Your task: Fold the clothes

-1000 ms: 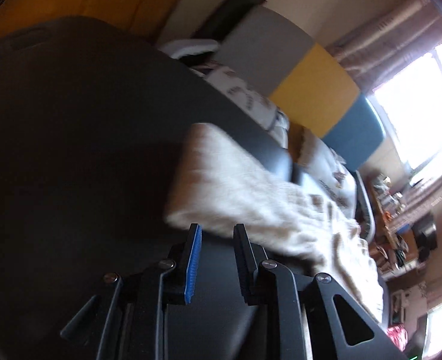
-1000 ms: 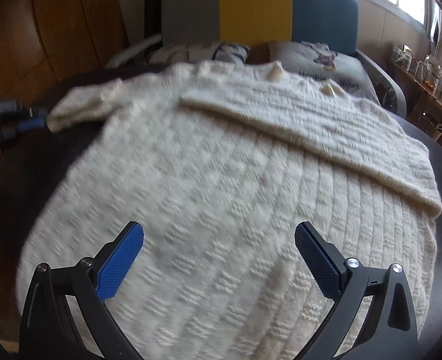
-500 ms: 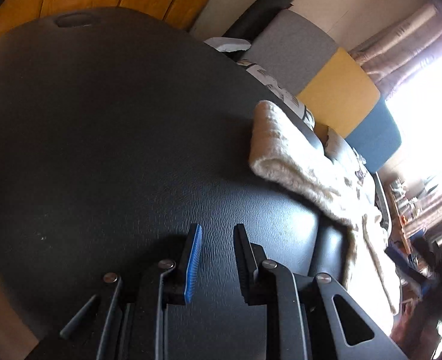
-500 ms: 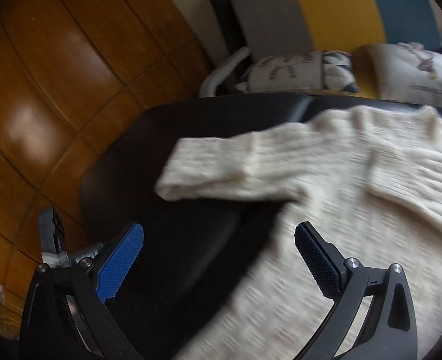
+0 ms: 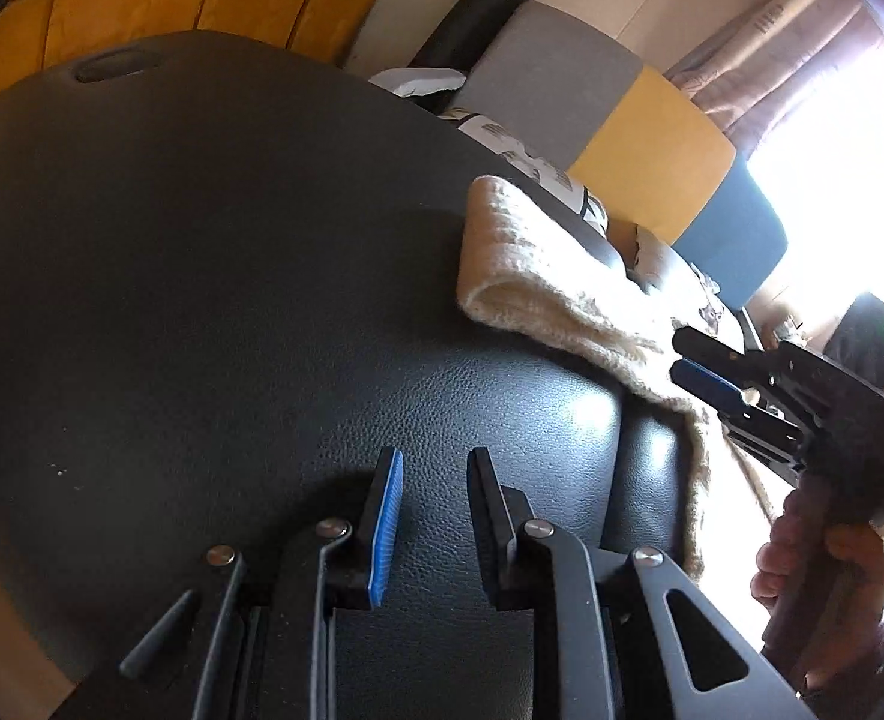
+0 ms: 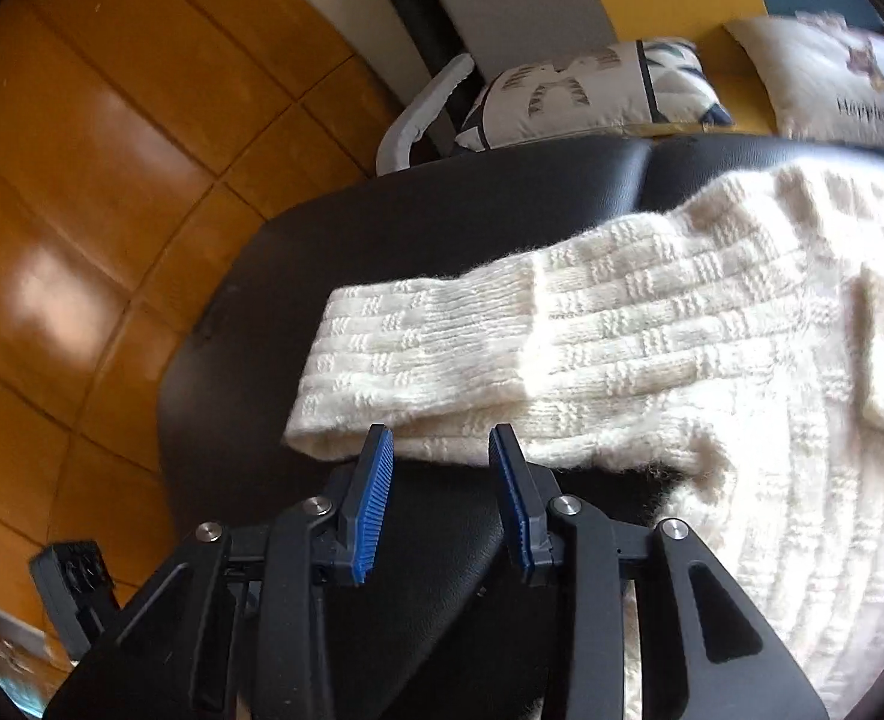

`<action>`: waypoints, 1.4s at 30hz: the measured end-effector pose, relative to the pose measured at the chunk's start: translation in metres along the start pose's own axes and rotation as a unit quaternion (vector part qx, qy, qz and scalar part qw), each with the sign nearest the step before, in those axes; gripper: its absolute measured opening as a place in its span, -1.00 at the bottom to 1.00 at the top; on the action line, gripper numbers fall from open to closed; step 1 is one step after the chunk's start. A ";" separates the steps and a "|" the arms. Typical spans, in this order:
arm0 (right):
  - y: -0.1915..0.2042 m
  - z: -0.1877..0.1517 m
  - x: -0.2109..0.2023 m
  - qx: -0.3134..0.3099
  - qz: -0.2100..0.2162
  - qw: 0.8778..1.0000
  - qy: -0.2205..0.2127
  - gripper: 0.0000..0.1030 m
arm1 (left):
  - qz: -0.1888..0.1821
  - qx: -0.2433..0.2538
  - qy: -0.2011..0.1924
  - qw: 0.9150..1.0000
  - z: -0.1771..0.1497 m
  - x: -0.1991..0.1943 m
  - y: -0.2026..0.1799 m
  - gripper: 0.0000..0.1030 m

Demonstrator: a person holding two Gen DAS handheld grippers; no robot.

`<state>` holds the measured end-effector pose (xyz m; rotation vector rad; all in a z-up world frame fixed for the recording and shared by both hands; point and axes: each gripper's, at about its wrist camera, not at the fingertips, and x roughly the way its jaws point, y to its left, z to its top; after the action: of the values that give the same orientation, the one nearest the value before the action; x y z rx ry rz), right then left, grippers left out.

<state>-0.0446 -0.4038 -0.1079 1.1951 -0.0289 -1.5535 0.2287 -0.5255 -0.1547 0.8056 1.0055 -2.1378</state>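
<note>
A cream knitted sweater [image 6: 742, 360] lies on a black leather table [image 6: 442, 222]. Its left sleeve [image 6: 442, 354] stretches out flat toward the table's left end. My right gripper [image 6: 442, 444] is at the sleeve's near edge, close to the cuff, jaws narrowed but with a gap, holding nothing. In the left wrist view the sleeve's cuff [image 5: 502, 276] lies ahead to the right, and my right gripper [image 5: 691, 354] shows beside it. My left gripper [image 5: 432, 468] hovers over bare table short of the cuff, jaws a little apart and empty.
A sofa with grey, yellow and blue back cushions [image 5: 652, 150] stands behind the table, with printed pillows [image 6: 592, 90] on it. Wooden floor [image 6: 81, 180] surrounds the table's left end. A small dark device [image 6: 75, 582] sits at the lower left.
My right gripper has swung left from over the sweater's body to the left sleeve, and its jaws have narrowed from wide open. My left gripper has drawn back from the cuff.
</note>
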 end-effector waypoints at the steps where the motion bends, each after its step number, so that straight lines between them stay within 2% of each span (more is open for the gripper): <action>1: -0.003 0.001 0.002 0.011 0.006 1.000 0.000 -0.27 | 0.001 0.003 0.000 1.000 0.000 0.000 -0.001 -0.58; 7: -0.026 0.006 0.013 0.089 0.030 0.996 -0.007 -0.26 | -0.004 0.010 -0.003 1.000 0.000 -0.002 -0.005 -0.58; 12: -0.028 0.011 0.017 0.110 0.037 0.993 -0.018 -0.26 | -0.006 0.014 -0.001 1.000 -0.001 -0.003 -0.007 -0.58; 18: -0.030 0.018 0.025 0.114 0.005 0.993 -0.022 -0.26 | -0.011 0.019 0.002 1.000 -0.006 -0.004 -0.011 -0.58; 19: -0.028 0.018 0.026 0.104 -0.007 0.994 -0.021 -0.28 | -0.011 0.020 0.003 1.000 -0.007 -0.003 -0.011 -0.58; 21: -0.022 0.019 0.027 0.072 -0.036 0.997 -0.020 -0.69 | -0.010 0.018 0.005 1.000 -0.007 -0.002 -0.011 -0.58; 23: -0.019 0.020 0.028 0.056 -0.042 0.997 -0.024 -0.82 | -0.011 0.020 0.006 1.000 -0.007 -0.002 -0.012 -0.58; 28: -0.003 0.023 0.025 -0.004 -0.047 0.998 -0.031 -0.83 | -0.012 0.017 0.001 1.000 -0.003 -0.002 -0.013 -0.58; 33: 0.024 0.036 0.019 -0.078 -0.064 0.994 -0.035 -0.83 | -0.018 0.014 -0.006 1.000 0.001 -0.002 -0.018 -0.58; 36: 0.042 0.047 0.015 -0.130 -0.085 0.987 -0.033 -0.84 | -0.044 0.013 -0.009 0.999 0.002 -0.002 -0.026 -0.58; 42: 0.062 0.074 0.003 -0.182 -0.101 0.978 -0.021 -0.83 | -0.142 0.046 -0.031 0.988 0.015 0.005 -0.076 -0.58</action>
<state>-0.0497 -0.4703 -0.0375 0.8951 0.3460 -1.6732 0.1648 -0.5006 -0.1175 0.6662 1.0480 -2.4507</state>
